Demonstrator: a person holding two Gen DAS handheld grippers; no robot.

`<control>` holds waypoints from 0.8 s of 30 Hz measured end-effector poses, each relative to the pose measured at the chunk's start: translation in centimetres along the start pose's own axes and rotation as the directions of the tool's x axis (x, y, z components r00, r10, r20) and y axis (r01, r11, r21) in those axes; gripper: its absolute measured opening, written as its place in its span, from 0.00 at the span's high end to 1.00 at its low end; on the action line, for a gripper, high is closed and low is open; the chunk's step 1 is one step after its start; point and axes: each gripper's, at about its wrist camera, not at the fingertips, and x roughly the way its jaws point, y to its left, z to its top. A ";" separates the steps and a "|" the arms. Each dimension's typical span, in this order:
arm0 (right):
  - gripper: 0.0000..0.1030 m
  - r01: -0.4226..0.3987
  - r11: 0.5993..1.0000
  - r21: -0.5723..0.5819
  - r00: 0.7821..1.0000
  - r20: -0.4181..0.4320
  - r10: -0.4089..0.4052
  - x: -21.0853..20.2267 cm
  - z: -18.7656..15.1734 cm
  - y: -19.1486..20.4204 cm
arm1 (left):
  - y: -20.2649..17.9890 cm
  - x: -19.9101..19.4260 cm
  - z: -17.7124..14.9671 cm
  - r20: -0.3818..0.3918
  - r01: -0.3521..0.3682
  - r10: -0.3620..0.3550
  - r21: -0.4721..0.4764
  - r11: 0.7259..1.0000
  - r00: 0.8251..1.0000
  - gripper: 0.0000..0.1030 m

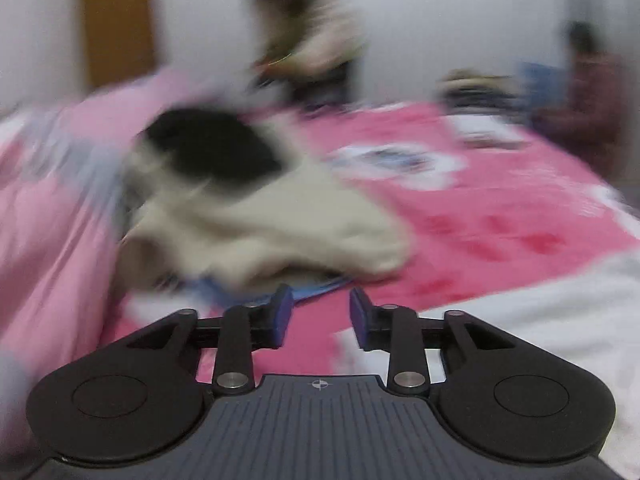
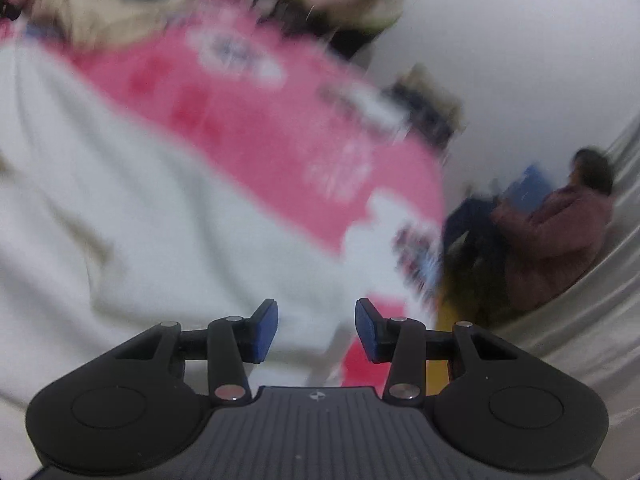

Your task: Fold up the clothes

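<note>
A cream garment with a black patch (image 1: 256,216) lies bunched on the pink bed cover (image 1: 500,216), just beyond my left gripper (image 1: 321,316). That gripper is open, with nothing between its blue pads, and a blue cloth edge (image 1: 316,290) shows under the cream garment. My right gripper (image 2: 316,330) is open too and hangs over a white garment (image 2: 120,208) spread on the bed. The cream garment (image 2: 100,4) appears again at the top left of the right wrist view. Both views are blurred.
A pink quilt (image 1: 60,208) is heaped at the left. One person (image 1: 312,36) stands past the far side of the bed and another (image 2: 560,232) sits at the right against a wall. A grey sheet (image 2: 592,320) hangs at the right edge.
</note>
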 end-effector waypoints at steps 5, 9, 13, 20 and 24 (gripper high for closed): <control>0.54 -0.126 0.983 0.131 0.992 0.017 0.124 3.1 0.9 1.7 | -5.9 2.8 -3.4 -0.118 0.101 -0.077 0.219 0.971 0.990 0.75; 0.55 -0.134 0.954 0.268 0.990 -0.010 0.142 4.8 -3.5 0.1 | -3.3 3.1 -6.0 -0.129 0.084 -0.065 0.146 0.986 0.989 0.73; 0.55 -0.092 0.955 0.283 0.992 -0.062 0.114 2.5 -4.6 -1.7 | -2.6 2.7 -5.5 -0.170 0.088 -0.071 0.099 0.991 0.983 0.73; 0.54 -0.120 0.910 0.396 0.993 0.056 0.107 -0.6 -1.1 -3.2 | -3.6 3.1 -5.5 -0.152 0.059 -0.041 0.118 0.991 0.988 0.73; 0.54 -0.254 0.843 0.474 0.963 0.049 0.263 4.0 1.3 -1.2 | -3.3 3.2 -5.6 -0.149 0.068 -0.052 0.108 0.992 0.988 0.73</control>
